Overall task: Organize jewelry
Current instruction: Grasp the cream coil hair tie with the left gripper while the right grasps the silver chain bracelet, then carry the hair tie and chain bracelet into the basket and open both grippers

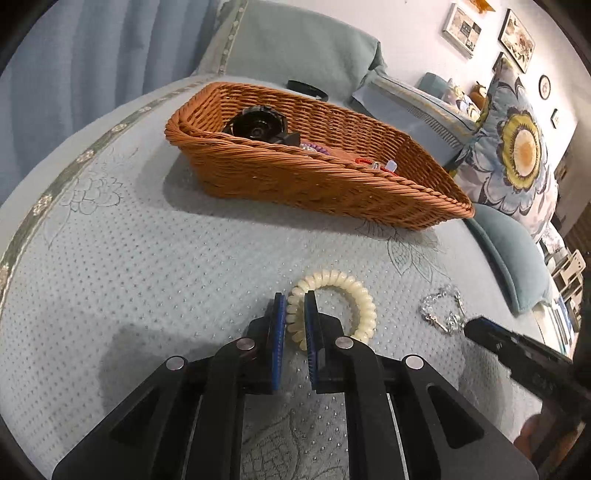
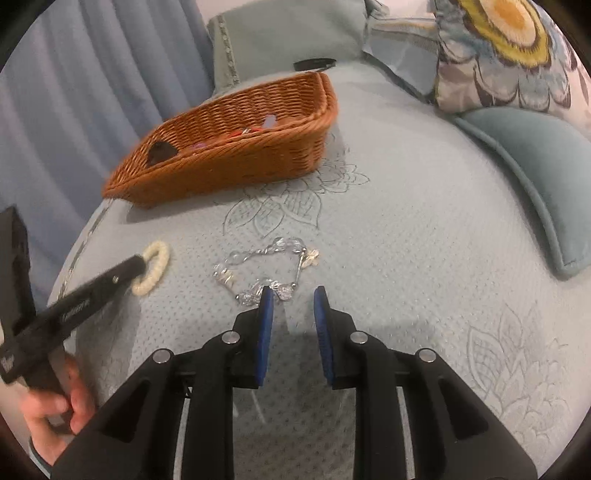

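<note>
Left gripper (image 1: 295, 306): clenched on cream spiral bracelet (image 1: 334, 306), blue pads pressing one side of the coil; rest of ring lying on quilted bedspread (image 1: 166, 266).
Right gripper (image 2: 293, 299): jaws slightly apart, nothing between pads; left pad tip at edge of crystal bracelet (image 2: 266, 267), contact uncertain.
Crystal bracelet: spread loose on bedspread, well apart from spiral bracelet.
Wicker basket (image 1: 295, 177): beyond both bracelets, on bedspread.
Left wrist view only: black round object (image 1: 255, 125) and small coloured pieces inside basket; framed pictures (image 1: 487, 33) on wall.
Right wrist view only: hand (image 2: 55, 417) gripping left gripper's handle; left gripper seen side-on at spiral bracelet.
</note>
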A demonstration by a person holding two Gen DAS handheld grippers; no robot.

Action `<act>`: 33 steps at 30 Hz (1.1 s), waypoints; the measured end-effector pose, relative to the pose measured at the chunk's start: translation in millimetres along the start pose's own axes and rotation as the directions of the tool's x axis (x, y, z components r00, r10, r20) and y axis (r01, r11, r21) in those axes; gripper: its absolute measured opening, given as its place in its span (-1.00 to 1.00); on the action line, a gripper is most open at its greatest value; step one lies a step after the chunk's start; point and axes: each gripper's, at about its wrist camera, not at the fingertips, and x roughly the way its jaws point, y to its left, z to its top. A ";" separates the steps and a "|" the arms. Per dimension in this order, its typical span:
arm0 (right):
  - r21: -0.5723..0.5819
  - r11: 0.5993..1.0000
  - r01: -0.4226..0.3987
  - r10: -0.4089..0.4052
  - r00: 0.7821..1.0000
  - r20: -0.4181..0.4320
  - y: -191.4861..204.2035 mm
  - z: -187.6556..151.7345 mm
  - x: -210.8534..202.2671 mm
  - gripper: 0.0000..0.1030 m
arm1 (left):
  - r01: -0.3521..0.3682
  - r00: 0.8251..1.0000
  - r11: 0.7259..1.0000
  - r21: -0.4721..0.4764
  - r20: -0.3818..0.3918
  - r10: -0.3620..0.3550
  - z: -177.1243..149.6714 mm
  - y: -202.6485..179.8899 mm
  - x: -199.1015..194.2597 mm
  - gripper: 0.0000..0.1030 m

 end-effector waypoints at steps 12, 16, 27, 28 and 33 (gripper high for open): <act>-0.235 0.965 0.117 -0.122 0.992 -0.007 26.5 25.6 38.9 -0.10 | 0.015 1.000 1.000 -0.007 0.008 -0.015 -2.5 0.9 -0.4 -0.81; -0.322 0.941 0.104 -0.110 0.994 0.001 43.0 20.9 39.8 -0.67 | 0.018 1.000 1.000 -0.008 0.008 -0.017 -2.5 1.8 -0.6 -0.81; -0.190 0.982 -0.019 0.033 0.997 0.070 30.2 10.9 -14.2 -0.86 | 0.059 0.996 0.998 0.013 0.063 -0.060 -4.6 -1.0 -18.7 -0.84; -0.177 0.984 -0.031 0.045 0.996 0.079 28.7 14.5 -21.1 -0.86 | 0.058 0.996 0.998 0.016 0.069 -0.059 -4.7 -1.1 -22.4 -0.84; -0.113 0.988 -0.106 0.118 0.987 0.106 21.4 29.3 -47.7 -0.86 | 0.078 0.991 0.997 0.026 0.108 -0.081 1.4 -0.7 -48.6 -0.84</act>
